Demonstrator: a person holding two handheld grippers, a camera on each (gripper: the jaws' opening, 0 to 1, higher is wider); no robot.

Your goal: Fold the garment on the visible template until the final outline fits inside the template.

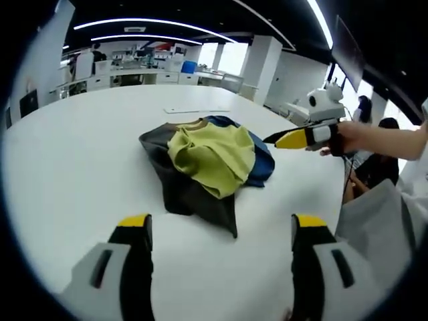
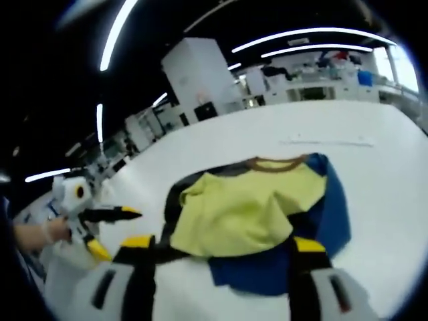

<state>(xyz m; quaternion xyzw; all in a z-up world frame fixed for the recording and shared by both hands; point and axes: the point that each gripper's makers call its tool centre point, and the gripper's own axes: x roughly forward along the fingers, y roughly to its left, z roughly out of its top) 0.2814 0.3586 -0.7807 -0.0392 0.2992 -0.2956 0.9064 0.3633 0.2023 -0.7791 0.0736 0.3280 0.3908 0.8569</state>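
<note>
A crumpled garment (image 1: 200, 164) of yellow-green, black and blue cloth lies bunched in the middle of the white round table (image 1: 67, 167). My left gripper (image 1: 221, 224) is open, its jaws wide apart a short way in front of the black hem. My right gripper (image 1: 274, 140) reaches in from the right, held by a hand, its tip near the blue edge. In the right gripper view the garment (image 2: 247, 207) sits just beyond my open right gripper (image 2: 223, 244), whose jaws straddle the near edge. The left gripper (image 2: 120, 233) shows at the left, jaws spread. Beyond the garment lies a flat white sheet (image 1: 197, 110).
The same white sheet (image 2: 328, 142) lies flat past the collar. People sit off the table's right side (image 1: 374, 134). Desks and shelves (image 1: 134, 67) line the far wall, and a white pillar (image 1: 261, 63) stands behind the table. The table edge curves close on the right.
</note>
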